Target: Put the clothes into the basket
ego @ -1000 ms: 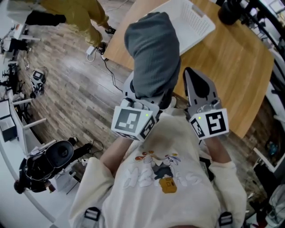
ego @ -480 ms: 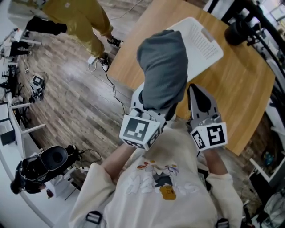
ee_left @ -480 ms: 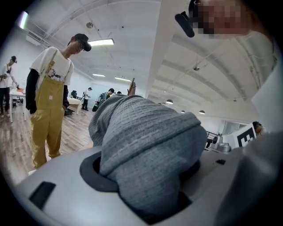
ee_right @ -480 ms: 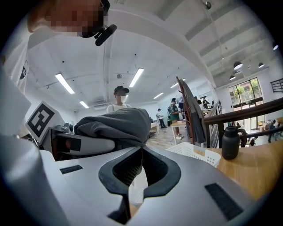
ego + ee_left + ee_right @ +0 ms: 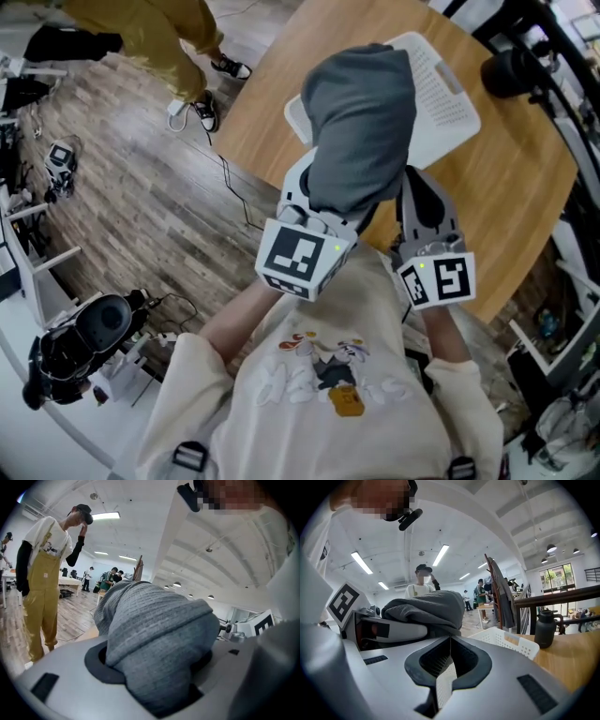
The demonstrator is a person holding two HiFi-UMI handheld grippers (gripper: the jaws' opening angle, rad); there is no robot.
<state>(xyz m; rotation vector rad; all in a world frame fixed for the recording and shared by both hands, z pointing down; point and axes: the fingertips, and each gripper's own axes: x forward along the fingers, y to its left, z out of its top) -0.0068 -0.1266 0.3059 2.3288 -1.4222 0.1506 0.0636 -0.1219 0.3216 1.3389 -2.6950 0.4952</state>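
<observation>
While clamped in the left claw, bunched thick between the jaws and draped forward over them, carry the grey garment out over the white basket just ahead and below, then release low inside (right claw, pinched shut on nothing, alongside).

Ribbed knit cloth, white plastic basket, smooth wooden table

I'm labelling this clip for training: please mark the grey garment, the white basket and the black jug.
grey garment (image 5: 361,117), head view, middle of the bundled cloth.
white basket (image 5: 506,641), right gripper view, its perforated side wall.
black jug (image 5: 544,630), right gripper view, its body.
</observation>
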